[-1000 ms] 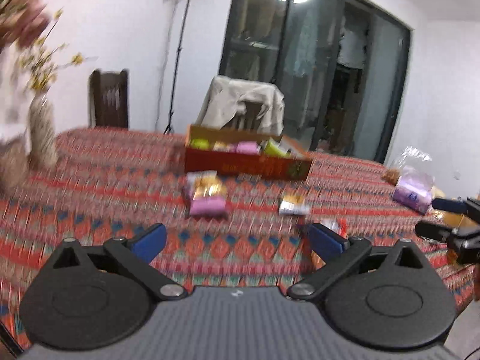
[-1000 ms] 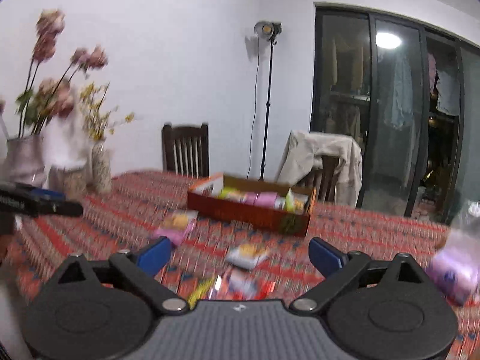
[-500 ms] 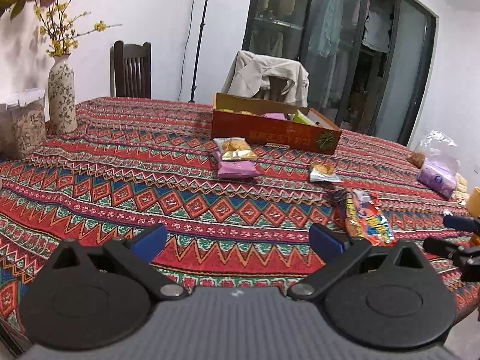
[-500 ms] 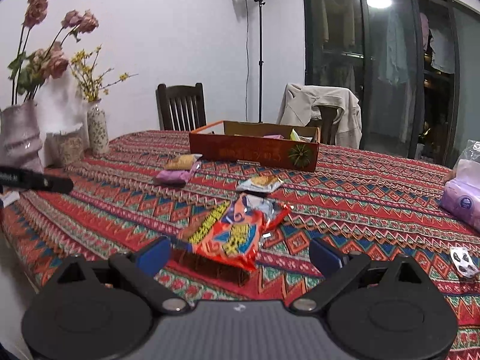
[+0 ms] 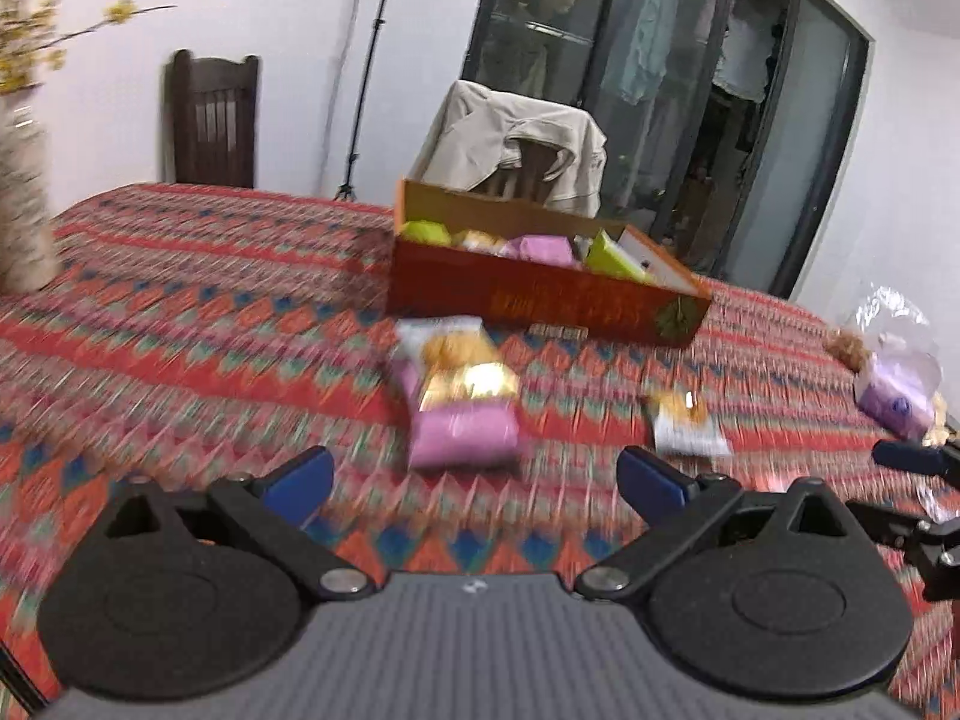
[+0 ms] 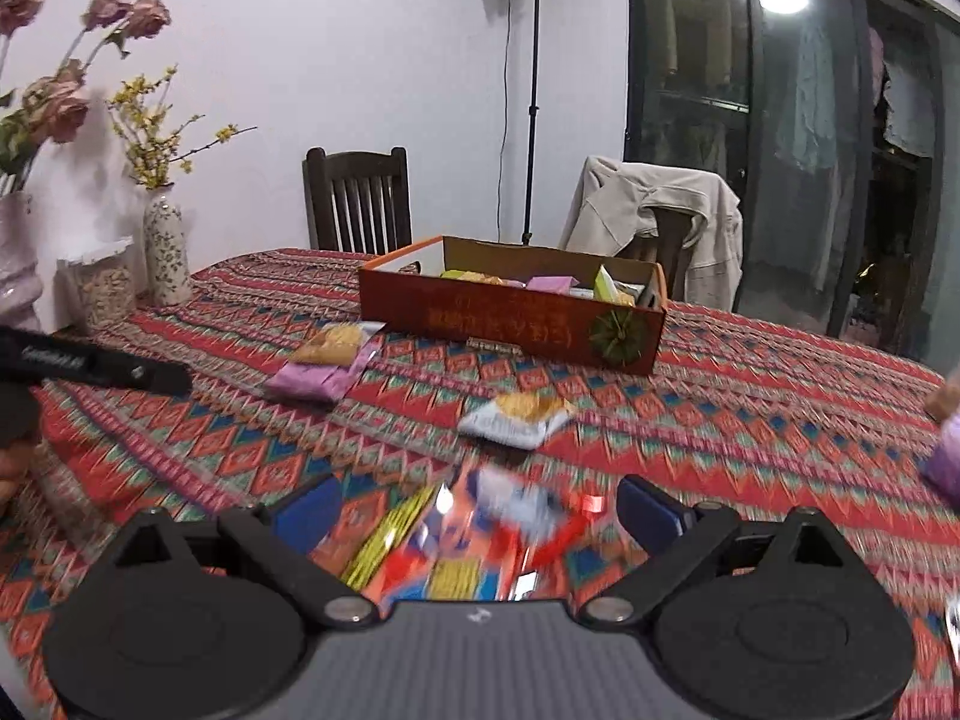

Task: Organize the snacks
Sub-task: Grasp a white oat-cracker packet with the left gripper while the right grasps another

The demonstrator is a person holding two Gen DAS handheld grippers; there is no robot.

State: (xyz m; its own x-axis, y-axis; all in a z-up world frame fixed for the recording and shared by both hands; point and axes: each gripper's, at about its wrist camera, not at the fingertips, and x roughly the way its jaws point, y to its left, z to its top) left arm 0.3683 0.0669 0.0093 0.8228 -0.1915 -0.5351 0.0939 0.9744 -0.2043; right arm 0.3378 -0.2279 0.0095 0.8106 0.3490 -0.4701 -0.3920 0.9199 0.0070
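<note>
Left gripper (image 5: 474, 468) and right gripper (image 6: 477, 504): jaws spread wide, empty. The glossy red-orange snack packet (image 6: 456, 558) lies on the patterned tabletop (image 6: 750, 420) beneath the right gripper. Risk: slippery film may slide from a shallow pinch.
</note>
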